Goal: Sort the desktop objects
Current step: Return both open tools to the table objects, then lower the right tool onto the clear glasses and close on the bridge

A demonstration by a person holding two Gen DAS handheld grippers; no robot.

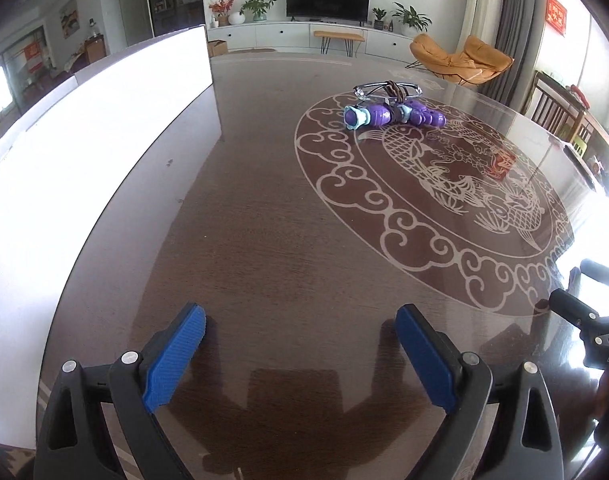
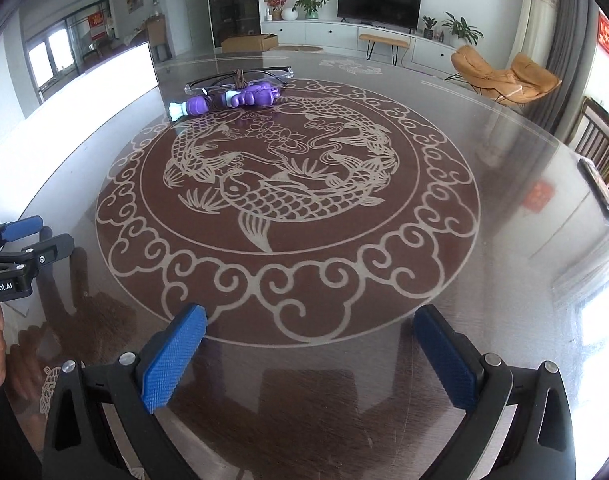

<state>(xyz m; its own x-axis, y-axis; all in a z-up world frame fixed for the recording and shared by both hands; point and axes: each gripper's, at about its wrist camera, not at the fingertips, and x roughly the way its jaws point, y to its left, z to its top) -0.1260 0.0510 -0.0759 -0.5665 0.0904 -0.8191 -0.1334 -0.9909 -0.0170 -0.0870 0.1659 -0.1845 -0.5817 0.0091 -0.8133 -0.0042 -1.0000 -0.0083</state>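
Note:
A purple toy (image 1: 392, 116) with pale blue ends lies far ahead on the round brown table (image 1: 264, 240). A pair of clear glasses (image 1: 384, 90) lies just behind it, with a brown hair tie (image 1: 396, 92) resting on them. The same pile shows in the right wrist view: toy (image 2: 228, 100), glasses (image 2: 240, 78), hair tie (image 2: 240, 78). My left gripper (image 1: 300, 356) is open and empty, low over the near table. My right gripper (image 2: 310, 356) is open and empty too. The left gripper also shows at the left edge of the right wrist view (image 2: 28, 240).
A large white box (image 1: 84, 152) stands along the table's left side; it also shows in the right wrist view (image 2: 84, 96). A carved fish medallion (image 2: 284, 200) fills the table's centre. A wooden chair (image 2: 600, 148) stands at the right edge.

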